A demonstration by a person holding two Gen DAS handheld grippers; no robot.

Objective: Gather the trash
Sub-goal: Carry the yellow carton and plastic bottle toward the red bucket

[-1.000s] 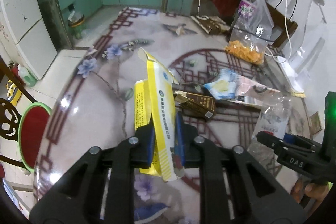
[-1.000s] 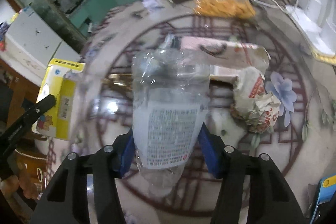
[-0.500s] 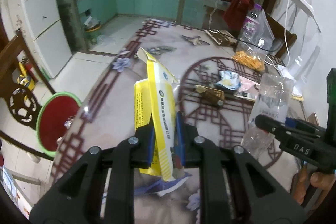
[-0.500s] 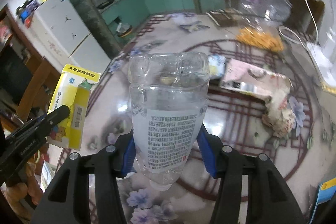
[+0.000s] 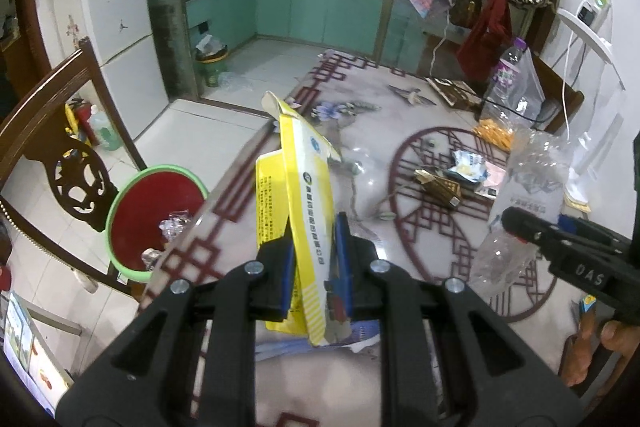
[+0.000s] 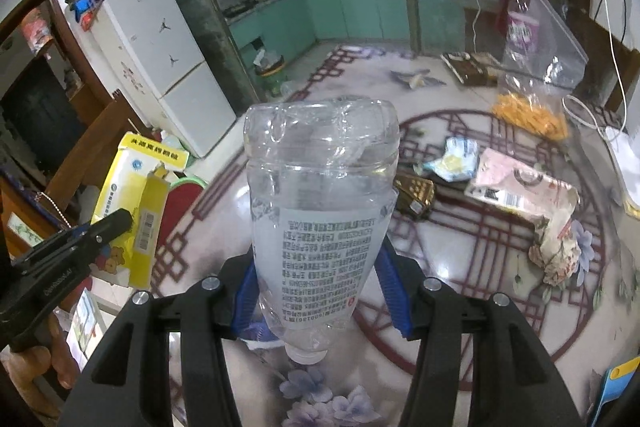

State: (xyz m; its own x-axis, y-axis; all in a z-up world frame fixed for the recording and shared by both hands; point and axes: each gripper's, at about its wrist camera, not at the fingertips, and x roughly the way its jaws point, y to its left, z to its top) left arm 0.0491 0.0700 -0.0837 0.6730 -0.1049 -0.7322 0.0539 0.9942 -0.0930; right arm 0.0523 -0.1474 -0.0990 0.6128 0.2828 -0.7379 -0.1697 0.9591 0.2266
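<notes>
Both grippers tilt downward above the table (image 5: 400, 131): the left gripper (image 5: 314, 267) clamps a yellow carton (image 5: 308, 195) (flap upward), the right gripper (image 6: 320, 279) grips a clear bottle (image 6: 320, 203), neck down.

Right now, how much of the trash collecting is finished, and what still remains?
Done: some clear scraps already lie in the red basin beside the table. In hand: the left gripper holds a yellow carton, and the right gripper holds a crushed clear bottle. Left on the table: a brown box, a pink wrapper, a blue-white packet.
</notes>
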